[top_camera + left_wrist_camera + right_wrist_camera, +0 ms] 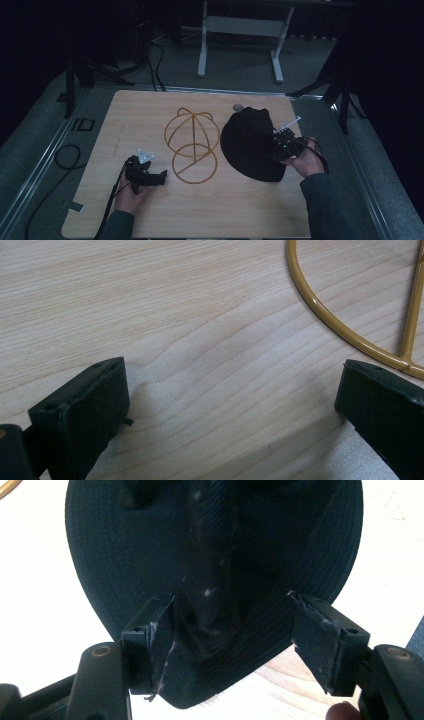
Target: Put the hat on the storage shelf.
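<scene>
A black cap (250, 140) lies on the right half of the wooden table (140, 115). My right gripper (276, 145) reaches into the cap from its right edge. In the right gripper view its jaws (230, 630) stand wide, with both pads against a creased fold of the cap (215, 545). A gold wire cap stand (192, 145) sits at the table's middle. My left gripper (161, 176) rests on the wood just left of the stand's base ring. It is open (230, 405) with bare wood between the pads, and the ring (320, 310) curves past its right jaw.
A small grey knob (238, 107) lies on the table behind the cap. A white desk frame (240, 25) stands on the floor beyond the far edge. A black cable (65, 155) loops on the grey floor at the left.
</scene>
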The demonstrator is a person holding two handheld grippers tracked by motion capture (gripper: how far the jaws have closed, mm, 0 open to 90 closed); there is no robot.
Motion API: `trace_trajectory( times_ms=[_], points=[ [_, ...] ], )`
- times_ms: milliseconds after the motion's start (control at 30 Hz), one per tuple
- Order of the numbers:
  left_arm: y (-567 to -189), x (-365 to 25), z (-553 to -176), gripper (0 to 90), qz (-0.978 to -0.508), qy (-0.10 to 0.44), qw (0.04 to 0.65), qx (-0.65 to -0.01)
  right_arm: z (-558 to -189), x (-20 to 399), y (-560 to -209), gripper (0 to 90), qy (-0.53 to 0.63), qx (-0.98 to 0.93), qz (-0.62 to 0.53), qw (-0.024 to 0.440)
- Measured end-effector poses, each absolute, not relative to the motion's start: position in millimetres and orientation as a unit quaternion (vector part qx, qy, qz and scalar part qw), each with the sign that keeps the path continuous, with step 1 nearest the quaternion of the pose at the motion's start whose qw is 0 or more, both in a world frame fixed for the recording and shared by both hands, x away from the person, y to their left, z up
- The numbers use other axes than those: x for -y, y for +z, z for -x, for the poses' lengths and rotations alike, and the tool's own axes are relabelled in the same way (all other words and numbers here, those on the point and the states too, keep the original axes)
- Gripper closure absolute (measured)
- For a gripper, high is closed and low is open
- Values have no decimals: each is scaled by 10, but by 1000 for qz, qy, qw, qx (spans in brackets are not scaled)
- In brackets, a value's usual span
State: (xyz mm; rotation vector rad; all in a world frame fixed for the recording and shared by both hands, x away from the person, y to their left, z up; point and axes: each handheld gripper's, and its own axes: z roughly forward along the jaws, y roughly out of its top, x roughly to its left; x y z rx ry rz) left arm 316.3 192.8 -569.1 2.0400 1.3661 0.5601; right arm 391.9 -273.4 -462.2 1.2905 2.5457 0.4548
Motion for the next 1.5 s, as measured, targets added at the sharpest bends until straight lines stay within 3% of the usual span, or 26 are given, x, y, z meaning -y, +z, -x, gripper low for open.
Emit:
trace_trajectory(
  times_ms=[1000, 1500],
  points=[
    [-5690, -1929, -3163, 13, -771, 212, 306, -516, -4297, 2500, -4547, 378, 146, -874, -448, 114],
    [-5691, -1928, -3163, 13, -771, 212, 307, -516, -4376, 2425, -4661, 481, 141, -879, -450, 68]
  ],
)
